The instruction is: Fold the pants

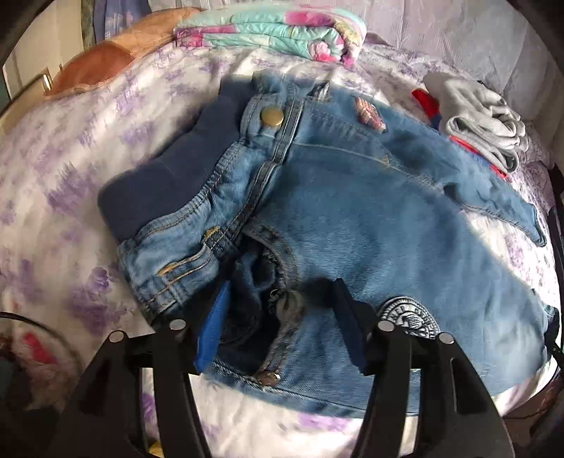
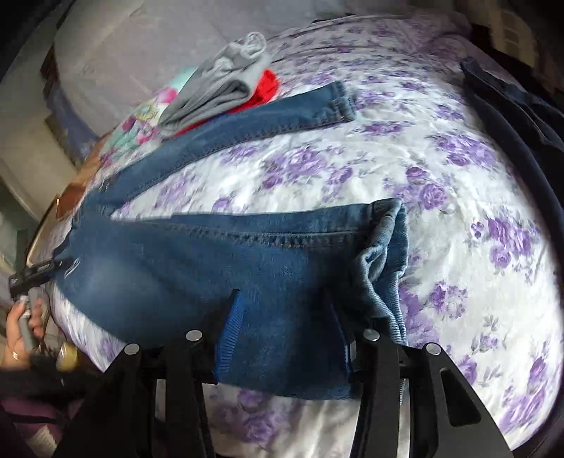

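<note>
Small blue jeans (image 1: pixel 352 197) lie flat on the floral bedspread (image 1: pixel 70 169), with a navy ribbed waistband, a brass button and an open fly. My left gripper (image 1: pixel 282 310) is open, its blue-padded fingers straddling the open fly at the jeans' near edge. In the right wrist view the two legs (image 2: pixel 211 253) are spread apart, the far one (image 2: pixel 268 116) running to the back. My right gripper (image 2: pixel 282 317) is open over the near leg, close to its crumpled hem (image 2: pixel 387 246).
Folded grey and red clothes (image 1: pixel 472 116) lie at the back right; they also show in the right wrist view (image 2: pixel 225 88). A folded pastel quilt (image 1: pixel 271 31) and an orange pillow (image 1: pixel 105 60) lie at the back. A dark garment (image 2: pixel 511 105) lies at the right edge.
</note>
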`<state>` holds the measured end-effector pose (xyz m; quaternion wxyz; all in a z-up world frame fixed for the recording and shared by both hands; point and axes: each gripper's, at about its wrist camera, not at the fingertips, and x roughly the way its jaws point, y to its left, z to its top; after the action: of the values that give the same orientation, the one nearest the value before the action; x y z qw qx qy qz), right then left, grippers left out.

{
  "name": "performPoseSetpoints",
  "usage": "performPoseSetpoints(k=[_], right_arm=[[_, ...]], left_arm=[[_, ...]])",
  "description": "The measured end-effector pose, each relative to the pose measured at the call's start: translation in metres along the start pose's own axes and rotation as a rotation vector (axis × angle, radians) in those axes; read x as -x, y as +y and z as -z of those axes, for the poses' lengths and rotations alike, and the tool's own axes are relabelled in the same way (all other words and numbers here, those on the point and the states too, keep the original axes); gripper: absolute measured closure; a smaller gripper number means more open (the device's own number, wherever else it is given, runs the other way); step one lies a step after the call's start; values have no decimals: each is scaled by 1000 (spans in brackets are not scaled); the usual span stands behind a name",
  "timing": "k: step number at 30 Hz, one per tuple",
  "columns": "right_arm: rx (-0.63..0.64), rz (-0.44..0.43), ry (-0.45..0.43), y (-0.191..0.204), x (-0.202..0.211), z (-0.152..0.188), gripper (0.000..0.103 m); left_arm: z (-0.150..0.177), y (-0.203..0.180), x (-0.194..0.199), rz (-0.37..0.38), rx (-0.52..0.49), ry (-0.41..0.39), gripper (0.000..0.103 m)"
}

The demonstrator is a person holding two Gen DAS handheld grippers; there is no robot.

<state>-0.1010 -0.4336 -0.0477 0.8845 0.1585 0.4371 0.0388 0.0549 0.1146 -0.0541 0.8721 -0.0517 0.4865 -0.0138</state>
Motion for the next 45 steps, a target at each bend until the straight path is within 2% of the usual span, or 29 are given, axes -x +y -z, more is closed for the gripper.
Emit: performPoseSetpoints(k=[2, 4, 6, 8, 11, 13, 14, 16, 17, 18, 19, 20, 22, 23, 25, 27, 29, 31, 34, 37, 39, 42, 45], right_arm=[[-52, -26, -6, -4, 11, -3, 56], [-53, 0, -57, -7, 29, 2, 51], [-75, 29, -123, -17, 48, 3, 37], [-122, 49, -153, -35, 58, 7, 37], [-173, 3, -122, -59, 49, 20, 38], [-138, -50, -67, -57, 35, 29, 56], [-99, -45, -44, -52, 27, 32, 71], [7, 50, -61, -39, 26, 30, 86], [20, 77, -64, -37, 28, 27, 90], [24, 127, -56, -39, 28, 22, 89], [19, 139, -36, -40, 23, 22, 89], [12, 144, 14, -42, 15, 21, 88], [30, 179, 20, -35, 21, 12, 82], [42, 195, 2, -31, 28, 6, 76], [80, 165, -116, -14, 55, -18, 66], [120, 89, -204, 9, 77, -48, 40], [181, 19, -243, 36, 77, -78, 34], [278, -72, -204, 71, 54, -110, 33], [395, -126, -92, 119, -10, -150, 33], [501, -125, 10, 167, -84, -180, 33], [569, -122, 47, 191, -119, -193, 33], [665, -96, 88, 219, -167, -213, 33], [690, -78, 166, 227, -214, -230, 33]], left_arm=[[0, -6, 6, -27, -31, -6, 46], [-4, -5, 11, -10, -18, -4, 45], [-8, -1, 12, 2, -1, 2, 45], [-7, 3, 11, 10, 5, 2, 45], [-4, -2, 9, -2, -10, -11, 41], [-1, -7, 8, -8, -19, -17, 36], [-2, -8, 8, -12, -21, -18, 34], [-3, -10, 6, -17, -23, -18, 32], [-3, -10, 4, -17, -25, -15, 31], [-3, -10, 3, -17, -28, -10, 31], [-3, -9, 1, -15, -33, -6, 31], [-3, -8, 1, -12, -37, -2, 31], [-4, -8, 6, -13, -44, 10, 32], [-7, -7, 14, -6, -34, 18, 32], [-18, -6, 31, 15, -30, 11, 32], [-40, -4, 55, 17, -44, -32, 29], [-69, 5, 68, 12, -17, -63, 15], [-103, 19, 64, 21, 47, -63, 14], [-143, 42, 37, -8, 121, -15, 14], [-175, 68, -9, -30, 177, 80, 14], [-184, 76, -29, -27, 198, 101, 14], [-196, 75, -59, 8, 183, 139, 14], [-199, 66, -80, 22, 143, 161, 14]])
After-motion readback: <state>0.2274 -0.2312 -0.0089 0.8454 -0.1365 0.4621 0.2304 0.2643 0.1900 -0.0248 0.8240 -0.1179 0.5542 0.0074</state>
